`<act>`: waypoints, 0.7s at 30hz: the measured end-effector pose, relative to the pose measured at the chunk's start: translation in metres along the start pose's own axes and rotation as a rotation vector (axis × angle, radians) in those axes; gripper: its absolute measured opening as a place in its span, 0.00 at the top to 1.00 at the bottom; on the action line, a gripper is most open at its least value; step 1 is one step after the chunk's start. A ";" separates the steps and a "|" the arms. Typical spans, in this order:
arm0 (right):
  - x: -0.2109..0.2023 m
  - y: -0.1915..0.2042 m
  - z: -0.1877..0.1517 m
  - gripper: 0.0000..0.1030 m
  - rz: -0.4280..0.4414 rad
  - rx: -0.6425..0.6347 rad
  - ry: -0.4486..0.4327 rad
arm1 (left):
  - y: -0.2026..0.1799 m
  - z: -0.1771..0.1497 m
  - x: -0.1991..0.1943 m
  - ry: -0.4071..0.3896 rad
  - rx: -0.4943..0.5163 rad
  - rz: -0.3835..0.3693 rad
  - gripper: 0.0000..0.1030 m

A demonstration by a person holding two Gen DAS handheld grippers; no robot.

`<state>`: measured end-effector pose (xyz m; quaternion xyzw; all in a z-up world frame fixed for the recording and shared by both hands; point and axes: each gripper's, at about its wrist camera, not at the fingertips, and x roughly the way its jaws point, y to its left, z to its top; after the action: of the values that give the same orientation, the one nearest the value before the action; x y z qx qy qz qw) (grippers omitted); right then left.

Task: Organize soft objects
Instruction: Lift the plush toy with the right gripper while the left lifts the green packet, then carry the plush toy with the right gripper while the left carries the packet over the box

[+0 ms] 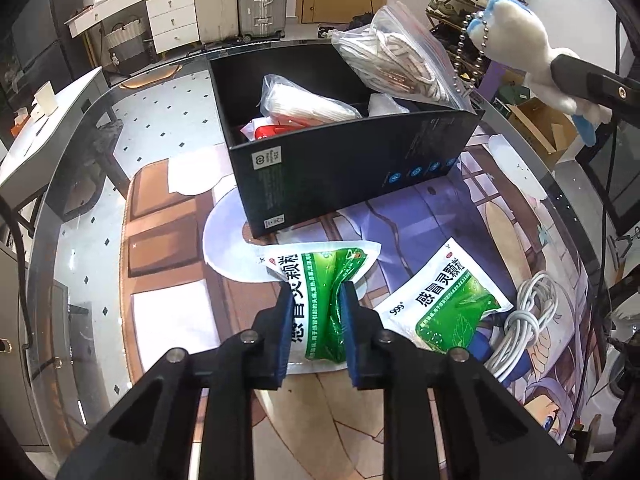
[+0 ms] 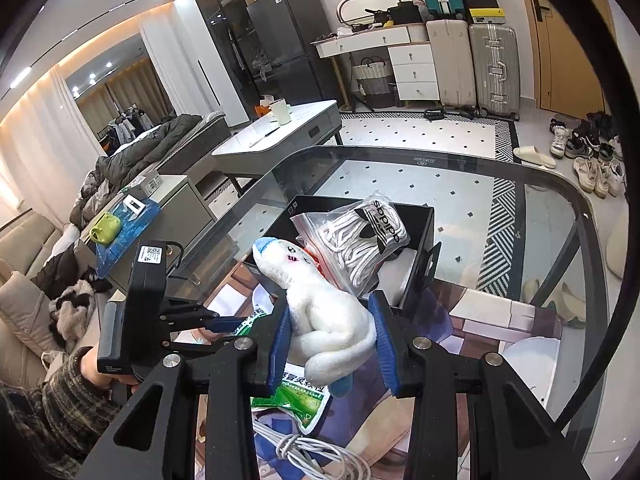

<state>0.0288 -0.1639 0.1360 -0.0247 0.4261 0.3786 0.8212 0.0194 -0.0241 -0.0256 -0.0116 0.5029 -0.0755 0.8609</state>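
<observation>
My left gripper [image 1: 316, 292] is shut on a green-and-white medicine sachet [image 1: 320, 280] on the table, pinching its middle. A second sachet [image 1: 448, 300] lies to its right. A black open box [image 1: 352, 164] stands behind them; it holds a bag of white cloth [image 1: 304, 106] and a zip bag of striped laces [image 1: 400, 56] leaning out. My right gripper [image 2: 332, 320] is shut on a white plush toy with blue tips [image 2: 320, 312], held in the air near the box [image 2: 420, 256]. The plush [image 1: 516, 32] also shows at the upper right of the left wrist view.
A coiled white cable [image 1: 528, 320] lies right of the second sachet and also shows in the right wrist view [image 2: 312, 452]. The glass table [image 1: 80, 264] carries a cartoon-print mat. A grey side table [image 2: 280, 136] and suitcases [image 2: 496, 68] stand beyond it.
</observation>
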 end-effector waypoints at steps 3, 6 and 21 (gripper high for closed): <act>-0.002 -0.001 0.006 0.63 -0.013 -0.001 -0.008 | 0.000 0.003 -0.010 -0.020 0.001 -0.001 0.81; -0.005 -0.003 0.010 0.63 -0.026 0.007 -0.018 | 0.001 0.007 -0.020 -0.042 0.004 0.002 0.81; 0.000 -0.014 0.026 0.63 -0.049 0.015 -0.021 | 0.004 0.033 -0.063 -0.143 0.022 0.006 0.81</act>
<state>0.0556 -0.1647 0.1489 -0.0248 0.4195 0.3553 0.8349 0.0182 -0.0132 0.0446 -0.0058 0.4394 -0.0773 0.8949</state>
